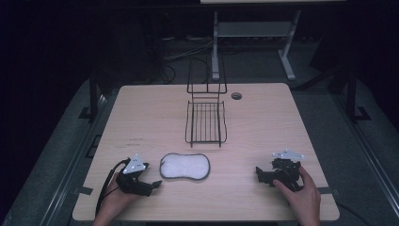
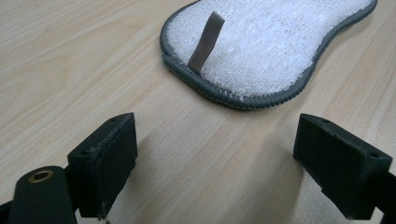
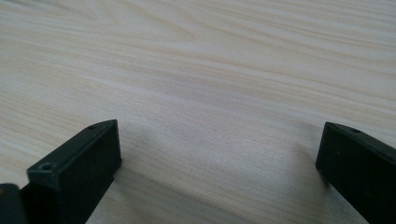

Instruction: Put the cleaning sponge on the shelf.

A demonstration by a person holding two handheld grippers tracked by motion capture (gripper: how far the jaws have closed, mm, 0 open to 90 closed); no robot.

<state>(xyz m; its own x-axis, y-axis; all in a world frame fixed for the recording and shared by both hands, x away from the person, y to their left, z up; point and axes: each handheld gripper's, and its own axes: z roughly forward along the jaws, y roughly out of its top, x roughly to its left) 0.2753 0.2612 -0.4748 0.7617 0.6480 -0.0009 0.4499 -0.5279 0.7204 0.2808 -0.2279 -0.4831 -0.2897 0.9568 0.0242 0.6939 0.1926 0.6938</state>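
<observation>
Nothing is picked up yet: the white scrubbing pad (image 1: 184,165) lies flat on the counter (image 1: 263,127), untouched, just ahead of the left gripper (image 1: 151,184) with jaws wide open, while the right gripper (image 1: 260,175), well apart, also gapes empty, rack (image 1: 205,123) bare

Two handheld grippers, both black. Left gripper (image 1: 151,184): grey three-cornered plate on top with small dark holes, black cable looping off its rear. Right gripper (image 1: 261,175): same plate on top. Jaws are blocky black pads with squared, slightly chamfered ends; edges scuffed pale on the left gripper's. Each pad (image 2: 106,156) has a small round hole near its tip. A brass-ringed hole sits on a rounded black arm. Hands (image 1: 306,197) bare.
</observation>
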